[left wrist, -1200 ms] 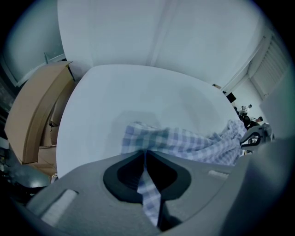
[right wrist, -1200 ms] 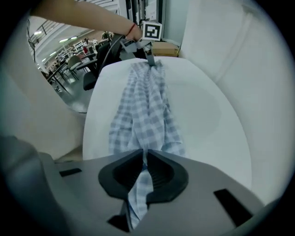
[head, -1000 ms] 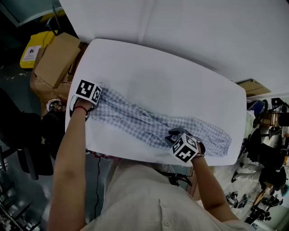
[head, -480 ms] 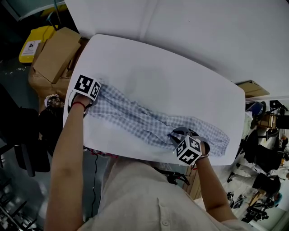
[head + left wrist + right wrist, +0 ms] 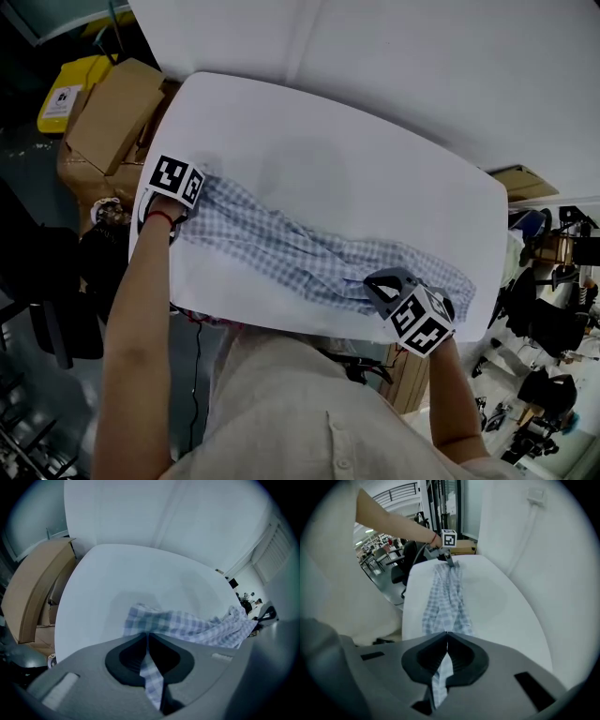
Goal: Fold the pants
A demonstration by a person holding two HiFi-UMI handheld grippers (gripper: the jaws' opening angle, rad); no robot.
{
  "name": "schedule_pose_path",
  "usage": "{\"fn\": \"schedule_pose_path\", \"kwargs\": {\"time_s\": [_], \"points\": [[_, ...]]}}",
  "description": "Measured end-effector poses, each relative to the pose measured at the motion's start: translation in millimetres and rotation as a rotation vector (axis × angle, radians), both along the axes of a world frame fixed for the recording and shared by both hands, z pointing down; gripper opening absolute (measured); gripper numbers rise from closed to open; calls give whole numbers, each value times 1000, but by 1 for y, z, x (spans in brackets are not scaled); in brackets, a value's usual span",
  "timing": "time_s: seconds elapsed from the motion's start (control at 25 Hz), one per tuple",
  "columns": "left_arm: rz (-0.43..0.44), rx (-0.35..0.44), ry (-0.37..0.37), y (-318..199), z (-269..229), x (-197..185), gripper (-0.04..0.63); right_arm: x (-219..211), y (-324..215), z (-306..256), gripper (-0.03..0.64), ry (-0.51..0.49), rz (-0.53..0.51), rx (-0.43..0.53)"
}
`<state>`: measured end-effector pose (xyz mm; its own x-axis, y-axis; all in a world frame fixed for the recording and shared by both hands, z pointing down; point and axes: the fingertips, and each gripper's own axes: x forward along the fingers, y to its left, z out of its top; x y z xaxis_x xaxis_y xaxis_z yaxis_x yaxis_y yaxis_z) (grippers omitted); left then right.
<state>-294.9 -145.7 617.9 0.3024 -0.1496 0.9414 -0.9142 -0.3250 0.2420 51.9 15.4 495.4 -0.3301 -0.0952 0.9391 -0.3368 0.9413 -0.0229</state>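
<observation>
Blue-and-white checked pants (image 5: 281,248) lie stretched in a crumpled band across the white table (image 5: 328,141), from the left edge to the front right corner. My left gripper (image 5: 190,204) is at the band's left end, shut on the cloth; in the left gripper view a strip of pants (image 5: 187,625) runs between the pads of the left gripper (image 5: 146,633). My right gripper (image 5: 382,286) is near the right end, its jaws closing tight on a pinch of fabric. In the right gripper view the pants (image 5: 445,597) run from the right gripper (image 5: 446,633) toward the far left gripper (image 5: 449,560).
Cardboard boxes (image 5: 112,117) and a yellow bin (image 5: 64,94) stand past the table's left end. A dark chair (image 5: 56,281) is at the lower left. Floor clutter (image 5: 553,309) lies beyond the right end. A white wall (image 5: 422,47) backs the table.
My right gripper has shifted to the right along the pants and risen a little, taking hold of the cloth. The left gripper has kept still on its end.
</observation>
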Motion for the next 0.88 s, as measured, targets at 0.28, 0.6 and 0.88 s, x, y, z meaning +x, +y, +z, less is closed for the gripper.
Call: {"fn": "schedule_pose_path", "kwargs": {"time_s": [0.28, 0.6, 0.88], "points": [[0, -14, 3, 0, 0, -1, 31, -40, 80, 1, 18, -46, -213, -237], [-1, 5, 6, 0, -1, 2, 31, -46, 107, 120, 20, 41, -183, -360], [-21, 84, 40, 0, -9, 1, 35, -33, 117, 74, 245, -96, -115, -540]]}}
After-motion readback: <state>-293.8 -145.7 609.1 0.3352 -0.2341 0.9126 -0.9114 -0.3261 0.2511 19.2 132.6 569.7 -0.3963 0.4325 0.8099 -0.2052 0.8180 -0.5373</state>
